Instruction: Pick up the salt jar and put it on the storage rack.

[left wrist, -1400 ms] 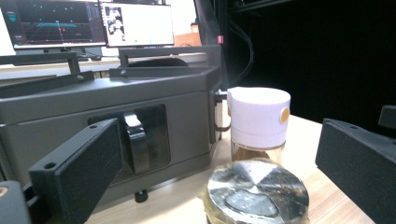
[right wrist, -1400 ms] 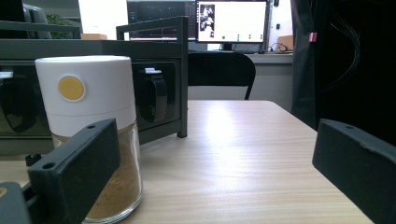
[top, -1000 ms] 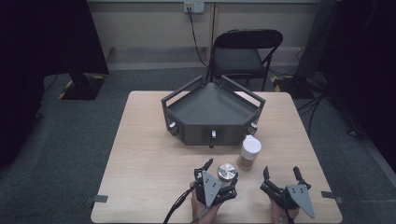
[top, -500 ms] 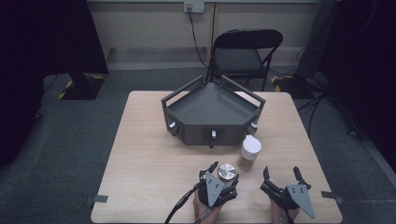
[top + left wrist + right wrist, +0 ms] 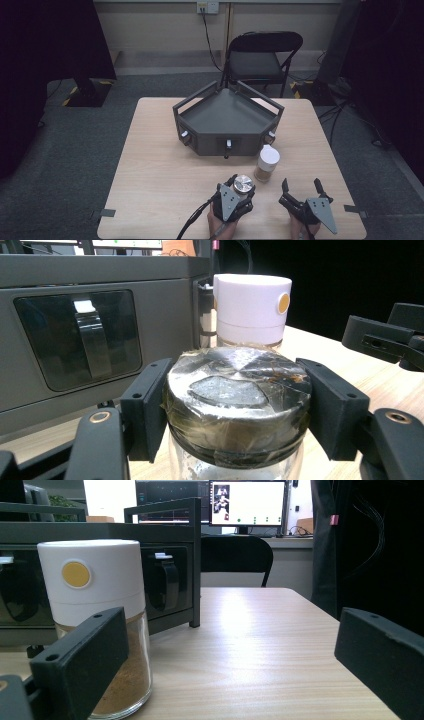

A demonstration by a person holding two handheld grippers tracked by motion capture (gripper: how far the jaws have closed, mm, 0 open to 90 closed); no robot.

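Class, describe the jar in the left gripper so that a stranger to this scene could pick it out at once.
Start at the dark grey tray on the wooden table. Nearer the person stand two glass jars. It is the left one, the silver-lidded jar clamped by the left gripper; the white-capped jar holds brown powder.

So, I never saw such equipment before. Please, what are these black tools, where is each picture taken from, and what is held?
A person holds a hand-held two-jaw gripper in each hand. One camera looks down from above; one rides on each gripper.

On the wooden table stands a grey angular rack and a white-capped spice jar.

The left gripper has just closed on the silver lid of a glass jar. The right gripper is open, holding nothing.
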